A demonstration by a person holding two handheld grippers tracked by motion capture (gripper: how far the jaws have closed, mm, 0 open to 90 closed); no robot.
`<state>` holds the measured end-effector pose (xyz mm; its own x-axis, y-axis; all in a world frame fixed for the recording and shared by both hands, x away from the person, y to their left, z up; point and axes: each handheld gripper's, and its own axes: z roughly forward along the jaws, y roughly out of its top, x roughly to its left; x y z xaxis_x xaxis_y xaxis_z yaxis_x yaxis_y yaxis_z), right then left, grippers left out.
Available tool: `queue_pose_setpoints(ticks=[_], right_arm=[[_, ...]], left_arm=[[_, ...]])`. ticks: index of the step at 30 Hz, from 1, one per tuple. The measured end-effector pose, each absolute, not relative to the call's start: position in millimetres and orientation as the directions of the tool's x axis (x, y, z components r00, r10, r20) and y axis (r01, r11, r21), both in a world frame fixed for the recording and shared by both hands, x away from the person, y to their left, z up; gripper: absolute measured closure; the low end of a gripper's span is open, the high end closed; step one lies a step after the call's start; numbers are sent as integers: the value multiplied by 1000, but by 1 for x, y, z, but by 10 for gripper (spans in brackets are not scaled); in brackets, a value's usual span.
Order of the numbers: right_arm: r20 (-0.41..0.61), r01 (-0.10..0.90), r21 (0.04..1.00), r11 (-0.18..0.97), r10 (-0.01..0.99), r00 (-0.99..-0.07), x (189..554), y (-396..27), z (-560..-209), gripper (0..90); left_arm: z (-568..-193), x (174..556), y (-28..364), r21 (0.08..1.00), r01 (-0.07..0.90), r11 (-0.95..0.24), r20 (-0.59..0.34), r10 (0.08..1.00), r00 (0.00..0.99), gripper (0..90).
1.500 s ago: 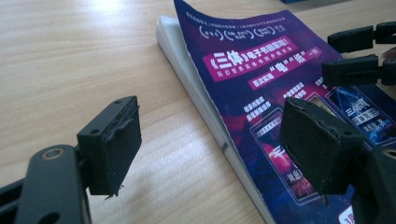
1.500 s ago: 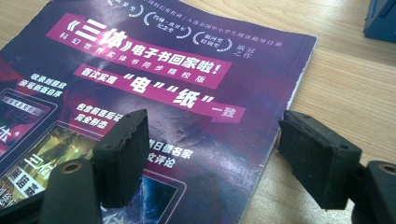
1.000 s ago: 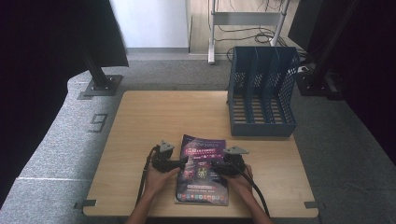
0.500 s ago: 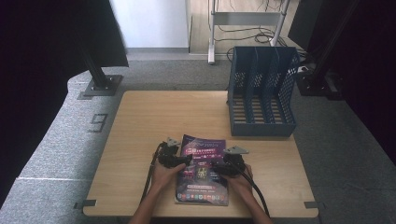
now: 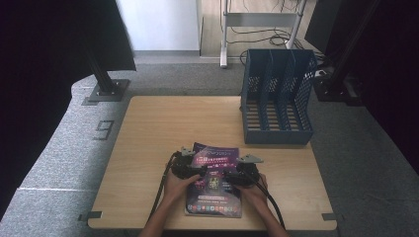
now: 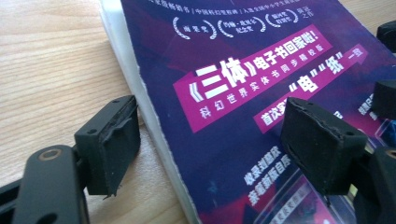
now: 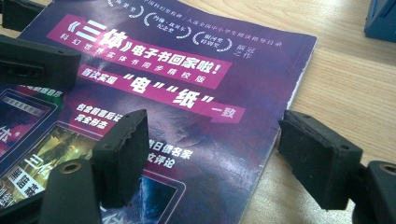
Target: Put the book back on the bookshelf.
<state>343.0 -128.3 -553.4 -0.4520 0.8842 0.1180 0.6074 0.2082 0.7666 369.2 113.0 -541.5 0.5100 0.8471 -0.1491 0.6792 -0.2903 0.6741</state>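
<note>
Tongs (image 6: 210,140) astride magazine (image 5: 215,180) edges

The right gripper (image 7: 205,158) has its two black, chipped rubber-padded jaws spread wide, rising from six o'clock. Between them lies a glossy purple magazine (image 7: 187,93) with magenta banners and white Chinese lettering, flat on the pale wooden table (image 7: 355,84). The jaw at four o'clock sits past the magazine's edge, over bare wood. At ten o'clock, the other gripper's black jaw (image 7: 37,63) rests over the cover. A blue plastic corner (image 7: 380,18) shows at one o'clock.
</note>
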Motion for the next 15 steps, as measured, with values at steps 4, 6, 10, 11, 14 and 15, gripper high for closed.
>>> queue_pose_setpoints(ticks=[4, 6, 10, 11, 14, 15], right_arm=[[115, 606, 767, 209, 885, -452, 343, -128, -553, 243], [115, 606, 767, 210, 885, -452, 343, -128, -553, 243], [114, 605, 768, 212, 884, -454, 343, -128, -553, 241], [114, 605, 768, 212, 884, -454, 343, -128, -553, 241], [114, 605, 767, 213, 883, -455, 343, -128, -553, 241], [114, 605, 767, 213, 883, -455, 343, -128, -553, 241]], left_arm=[[-540, 370, 114, 670, 693, -266, -167, 855, 490, 230], [-540, 370, 114, 670, 694, -264, -168, 857, 488, 241], [-538, 369, 116, 672, 698, -249, -182, 858, 481, 265], [-538, 369, 116, 672, 698, -249, -182, 858, 481, 266], [-535, 367, 115, 685, 685, -246, -181, 854, 488, 269], [-534, 366, 116, 689, 683, -243, -186, 851, 490, 271]])
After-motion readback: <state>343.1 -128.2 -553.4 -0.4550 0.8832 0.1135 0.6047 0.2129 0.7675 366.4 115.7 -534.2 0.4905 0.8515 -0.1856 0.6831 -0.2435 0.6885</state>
